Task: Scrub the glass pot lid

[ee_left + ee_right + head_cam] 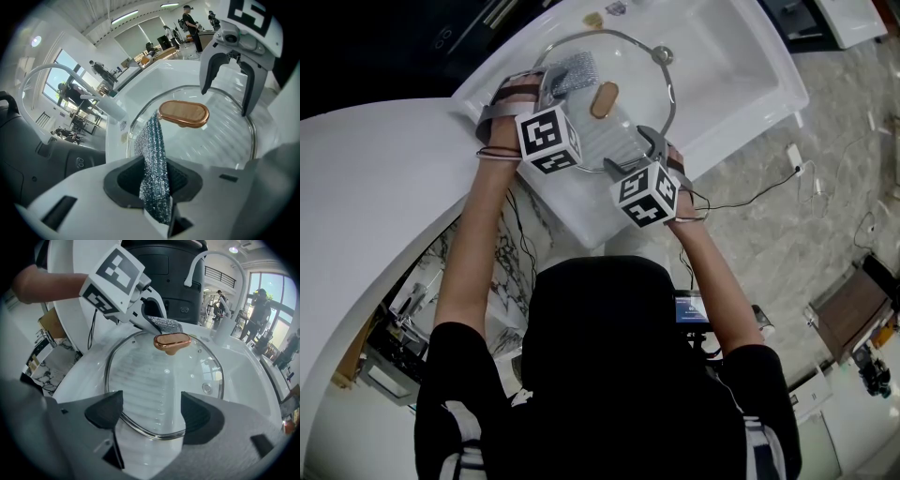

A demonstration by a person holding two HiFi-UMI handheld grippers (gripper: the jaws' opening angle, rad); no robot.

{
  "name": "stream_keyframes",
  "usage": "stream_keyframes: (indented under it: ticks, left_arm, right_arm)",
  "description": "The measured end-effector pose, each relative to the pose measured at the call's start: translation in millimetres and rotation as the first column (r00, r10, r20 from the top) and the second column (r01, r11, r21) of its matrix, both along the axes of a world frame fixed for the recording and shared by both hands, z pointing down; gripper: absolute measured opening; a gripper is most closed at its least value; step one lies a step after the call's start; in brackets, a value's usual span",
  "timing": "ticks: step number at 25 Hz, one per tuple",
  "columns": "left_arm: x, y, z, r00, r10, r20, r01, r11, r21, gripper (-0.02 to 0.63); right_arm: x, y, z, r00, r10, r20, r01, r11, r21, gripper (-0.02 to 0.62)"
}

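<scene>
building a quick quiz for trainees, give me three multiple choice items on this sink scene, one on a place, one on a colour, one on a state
1. Where does the glass lid lie?
A. on the white sink's drainboard
B. on the floor
C. on a stove

2. What colour is the lid's knob?
A. blue
B. coppery brown
C. green

3. What state is the left gripper in?
A. open and empty
B. shut on the silvery scrub cloth
C. shut on the knob

Answers:
1 A, the drainboard's ribs show through the glass.
2 B, the knob looks coppery in all three views.
3 B, the left gripper view shows the jaws pinching the cloth.
</scene>
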State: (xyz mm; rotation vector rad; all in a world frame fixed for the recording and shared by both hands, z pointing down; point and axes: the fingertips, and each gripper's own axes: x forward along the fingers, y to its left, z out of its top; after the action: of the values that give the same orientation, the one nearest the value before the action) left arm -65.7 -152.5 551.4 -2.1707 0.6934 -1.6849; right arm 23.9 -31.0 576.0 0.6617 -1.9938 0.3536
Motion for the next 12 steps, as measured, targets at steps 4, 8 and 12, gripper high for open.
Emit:
stream_keyframes:
  ticks: [4,8,12]
  left_arm:
    - [1,-4,0,1.000,0.015,0.009,-0.015,1.000,-0.004,0.089]
    - [1,-8,1,1.000,0.026,0.007,-0.026,1.000,-0.016,0.087]
    - [2,-11,2,0.999,0.031,0.011,-0.031,0.999,-0.023,0.088]
  right_arm:
    - [0,0,-1,1.000,0.001,-0.002,-0.001,1.000,-0.001,0.376]
    - [0,0,0,1.000,0.001,-0.004,-0.001,1.000,-0.002,0.376]
    - [-1,0,-1,1.000,0.002,-0.004,-0.002,1.000,-0.003,0.376]
